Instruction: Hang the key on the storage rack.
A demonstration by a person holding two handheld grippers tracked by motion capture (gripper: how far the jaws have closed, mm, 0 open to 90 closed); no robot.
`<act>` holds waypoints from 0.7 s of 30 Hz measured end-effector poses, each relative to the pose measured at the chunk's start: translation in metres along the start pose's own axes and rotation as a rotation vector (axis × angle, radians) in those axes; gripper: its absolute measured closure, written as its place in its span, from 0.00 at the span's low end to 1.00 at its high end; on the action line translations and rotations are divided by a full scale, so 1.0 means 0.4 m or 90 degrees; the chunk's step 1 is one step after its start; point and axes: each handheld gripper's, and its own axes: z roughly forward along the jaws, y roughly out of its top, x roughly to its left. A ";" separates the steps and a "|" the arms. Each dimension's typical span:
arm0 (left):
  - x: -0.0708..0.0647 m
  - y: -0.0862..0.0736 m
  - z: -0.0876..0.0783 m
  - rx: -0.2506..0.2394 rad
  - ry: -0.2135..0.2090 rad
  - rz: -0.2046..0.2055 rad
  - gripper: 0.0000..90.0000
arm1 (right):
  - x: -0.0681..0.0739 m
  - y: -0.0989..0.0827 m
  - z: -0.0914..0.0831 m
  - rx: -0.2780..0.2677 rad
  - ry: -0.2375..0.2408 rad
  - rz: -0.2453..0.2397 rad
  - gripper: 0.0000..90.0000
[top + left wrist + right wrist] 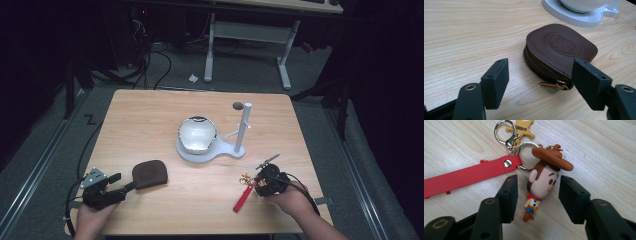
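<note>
right gripper [536, 195], half open at lower centre, straddles the rubber cowboy figure keychain [541, 187] to grasp it; left gripper [540, 82] wide open, empty.

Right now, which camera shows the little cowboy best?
The right gripper view: the cowboy lies close up between the right gripper's open jaws, so you see its hat, face and boots. In the high view it is a tiny speck in front of that gripper, by the red strap. The left gripper view looks at a brown pouch instead.
</note>
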 end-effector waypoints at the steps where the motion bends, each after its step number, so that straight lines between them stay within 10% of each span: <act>1: 0.000 0.000 0.000 0.000 0.000 0.000 0.34 | 0.001 0.001 0.003 0.003 -0.002 0.000 0.59; 21: 0.000 0.000 -0.001 -0.008 -0.005 0.002 0.35 | -0.029 0.011 0.006 0.015 0.033 0.014 0.72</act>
